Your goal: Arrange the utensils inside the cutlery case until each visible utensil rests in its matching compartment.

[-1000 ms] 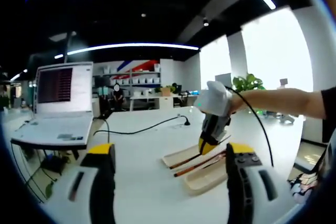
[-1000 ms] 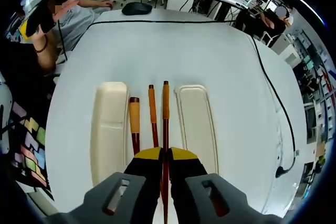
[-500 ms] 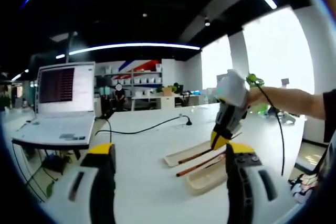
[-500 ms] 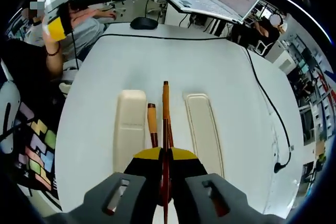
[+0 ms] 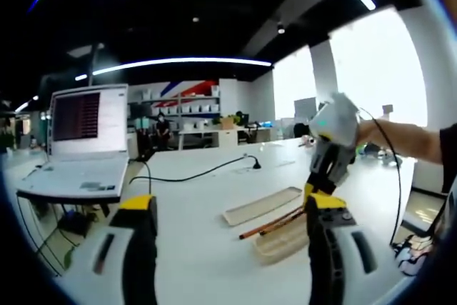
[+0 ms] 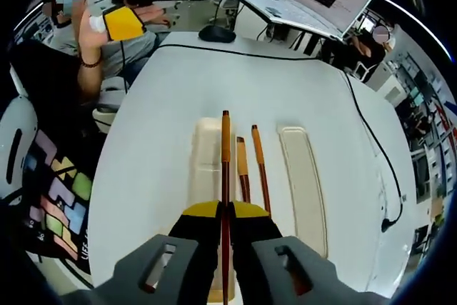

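In the right gripper view my right gripper (image 6: 225,208) is shut on a long brown utensil with an orange handle (image 6: 225,155), held above the right edge of a cream case tray (image 6: 203,149). Two similar utensils (image 6: 251,166) lie side by side on the white table between that tray and a second cream tray (image 6: 303,176). In the left gripper view my left gripper (image 5: 232,205) stands open and empty above the table, short of the trays (image 5: 260,206). The right gripper (image 5: 314,192) comes in from the right, over the lying utensils (image 5: 275,223).
An open laptop (image 5: 78,141) sits at the table's far left, with a black cable (image 5: 193,175) running across the table. In the right gripper view a mouse (image 6: 218,33) lies at the far edge. A person's hand holds the left gripper (image 6: 163,1) beyond it.
My right gripper has carried the held utensil sideways, from above the gap between the trays to above the left tray. Two utensils now lie in that gap. The left gripper stayed put.
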{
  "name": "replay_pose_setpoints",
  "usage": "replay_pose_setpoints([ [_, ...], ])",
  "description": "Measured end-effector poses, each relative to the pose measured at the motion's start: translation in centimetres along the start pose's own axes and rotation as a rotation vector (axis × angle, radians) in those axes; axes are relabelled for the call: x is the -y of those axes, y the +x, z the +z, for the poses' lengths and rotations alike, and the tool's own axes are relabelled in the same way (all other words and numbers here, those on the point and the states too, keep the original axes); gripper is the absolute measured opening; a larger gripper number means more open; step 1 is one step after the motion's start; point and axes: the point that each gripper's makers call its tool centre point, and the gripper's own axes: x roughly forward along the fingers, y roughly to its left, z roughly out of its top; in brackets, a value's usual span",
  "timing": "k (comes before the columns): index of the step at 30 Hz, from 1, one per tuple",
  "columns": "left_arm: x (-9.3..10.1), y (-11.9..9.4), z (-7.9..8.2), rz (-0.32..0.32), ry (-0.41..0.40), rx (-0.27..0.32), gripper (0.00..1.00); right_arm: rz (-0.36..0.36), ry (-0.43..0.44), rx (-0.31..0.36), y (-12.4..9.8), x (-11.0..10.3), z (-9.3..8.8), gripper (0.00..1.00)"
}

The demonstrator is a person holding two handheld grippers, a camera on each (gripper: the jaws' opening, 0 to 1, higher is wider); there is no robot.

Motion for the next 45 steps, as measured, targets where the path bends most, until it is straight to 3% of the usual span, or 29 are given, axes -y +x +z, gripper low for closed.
replay_pose_setpoints([
  [26,-0.4,0.0,-0.4,0.006,0.004,-0.019,0.9,0.064,0.023,-0.057,2.2,-1.7,-0.9,0.03],
  [45,0.1,0.1,-0.2,-0.037,-0.025,-0.005,0.9,0.144,0.067,-0.075,3.3,-3.0,-1.2,0.03],
])
